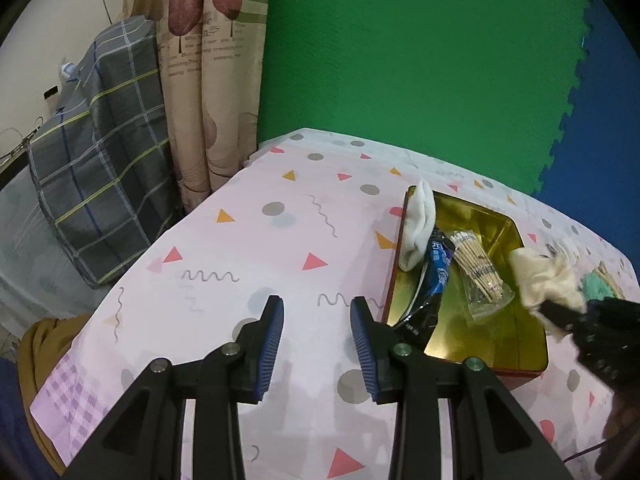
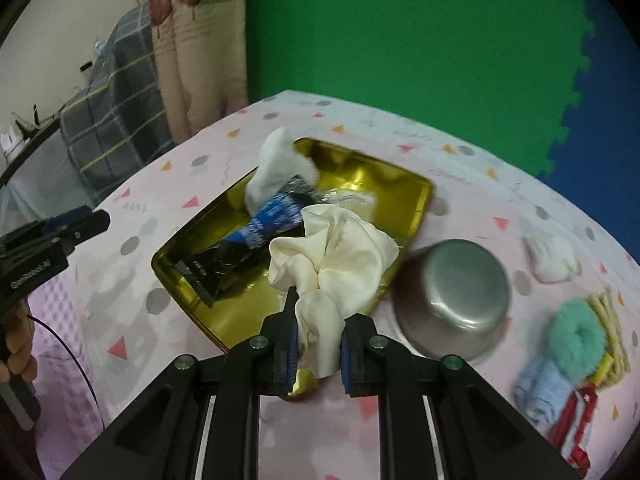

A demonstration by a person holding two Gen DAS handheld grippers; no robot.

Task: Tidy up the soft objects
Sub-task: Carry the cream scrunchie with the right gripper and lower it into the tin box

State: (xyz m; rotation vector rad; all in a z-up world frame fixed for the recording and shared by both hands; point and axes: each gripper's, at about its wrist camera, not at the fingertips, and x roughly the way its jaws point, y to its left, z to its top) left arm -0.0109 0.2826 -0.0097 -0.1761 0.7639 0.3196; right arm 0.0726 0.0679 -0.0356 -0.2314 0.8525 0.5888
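Right tool (image 2: 318, 320): blue ribbed pads closed on a cream satin scrunchie (image 2: 332, 256), glossy and heavily gathered, its bulk bunched ahead of the fingertips and hanging over the near right corner of the gold tin tray (image 2: 188, 248). Left tool (image 1: 317, 320): jaws parted, nothing between the ribbed blue pads, poised over bare counter (image 1: 240, 248) just left of the tray. The tray is a shallow rounded rectangle, mirror-gold inside with a red outer rim. Contents: a white knit sock (image 1: 418, 224), soft and ribbed, draped over the far left rim; a black and blue crinkled foil packet (image 1: 434, 280) lying lengthwise; a clear plastic bag of thin wooden sticks (image 1: 480, 276) beside the packet. The counter is covered by a pink cloth printed with triangles, grey dots and squiggles. To the right of the tray, touching or nearly touching its edge, sits a brushed steel bowl (image 2: 456, 296), upside down. Further right on the cloth: a white fluffy fabric item (image 2: 550, 260), blurred; a mint furry scrunchie (image 2: 576, 340) lying on a pale yellow braided piece (image 2: 612, 332); a light blue folded cloth (image 2: 540, 388); a red and white striped item (image 2: 576, 428) at the near edge.
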